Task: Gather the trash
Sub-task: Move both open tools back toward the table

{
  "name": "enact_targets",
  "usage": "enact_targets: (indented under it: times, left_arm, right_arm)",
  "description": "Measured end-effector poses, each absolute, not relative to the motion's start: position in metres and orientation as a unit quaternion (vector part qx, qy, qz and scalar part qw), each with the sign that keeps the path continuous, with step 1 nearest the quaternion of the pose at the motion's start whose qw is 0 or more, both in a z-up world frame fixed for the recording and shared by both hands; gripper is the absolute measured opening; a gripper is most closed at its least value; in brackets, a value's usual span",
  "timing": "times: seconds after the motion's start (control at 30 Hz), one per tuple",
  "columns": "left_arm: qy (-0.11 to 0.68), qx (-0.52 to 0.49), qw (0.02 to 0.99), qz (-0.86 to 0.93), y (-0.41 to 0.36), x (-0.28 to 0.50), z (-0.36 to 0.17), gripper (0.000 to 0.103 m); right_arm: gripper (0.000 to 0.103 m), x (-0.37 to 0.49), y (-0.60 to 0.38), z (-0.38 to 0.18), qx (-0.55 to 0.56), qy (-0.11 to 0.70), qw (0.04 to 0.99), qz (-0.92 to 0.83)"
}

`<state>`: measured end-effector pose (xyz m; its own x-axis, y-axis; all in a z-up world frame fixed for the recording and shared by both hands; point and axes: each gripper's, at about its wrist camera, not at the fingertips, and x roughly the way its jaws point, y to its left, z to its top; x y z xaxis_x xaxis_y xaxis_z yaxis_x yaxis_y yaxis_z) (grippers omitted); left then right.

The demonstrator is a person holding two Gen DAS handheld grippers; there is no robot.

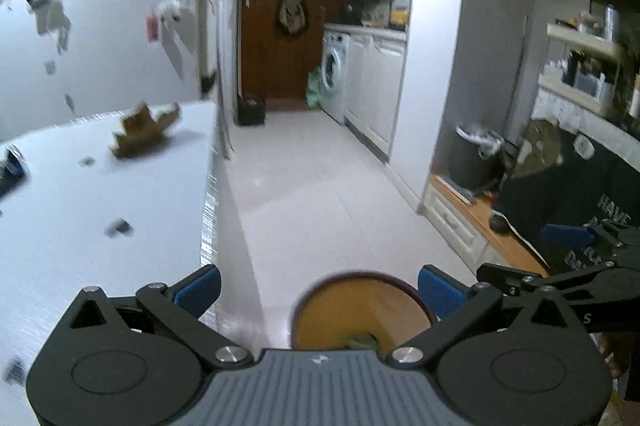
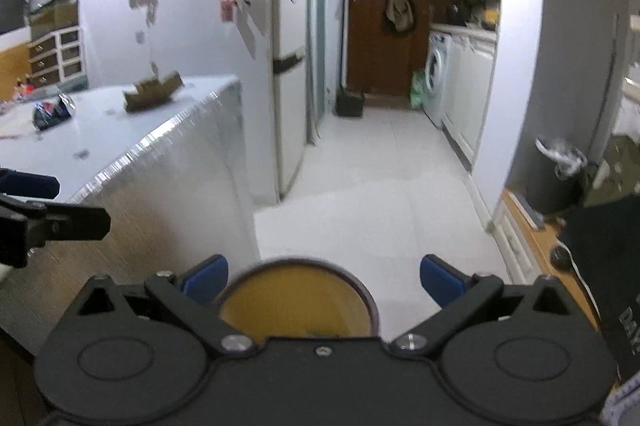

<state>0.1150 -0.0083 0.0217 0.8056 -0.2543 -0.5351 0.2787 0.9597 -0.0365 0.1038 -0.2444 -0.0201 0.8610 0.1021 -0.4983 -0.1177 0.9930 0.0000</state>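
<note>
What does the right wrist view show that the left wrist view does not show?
Only the right wrist view shows the drawer unit at the far left wall and the crushed can in full. Only the left wrist view shows the shelves at the right. Both show the brown cardboard scrap on the white table, the round bin below, the washing machine, and open grippers, left and right.

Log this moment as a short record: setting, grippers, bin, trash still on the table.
setting: kitchen corridor beside a white table
left gripper: open, empty
right gripper: open, empty
bin: round, yellow inside, below both grippers; something greenish lies in it
trash on table: brown cardboard piece, crushed can, small scraps
image: motion blurred
</note>
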Motion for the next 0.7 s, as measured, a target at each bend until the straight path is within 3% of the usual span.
enact_targets:
  times: [0.7]
  left_arm:
    - [0.198, 0.012, 0.980, 0.010, 0.154, 0.190, 0.104, 0.103]
  right_arm:
    - [0.103, 0.154, -0.130, 0.046, -0.036, 0.179, 0.971, 0.152]
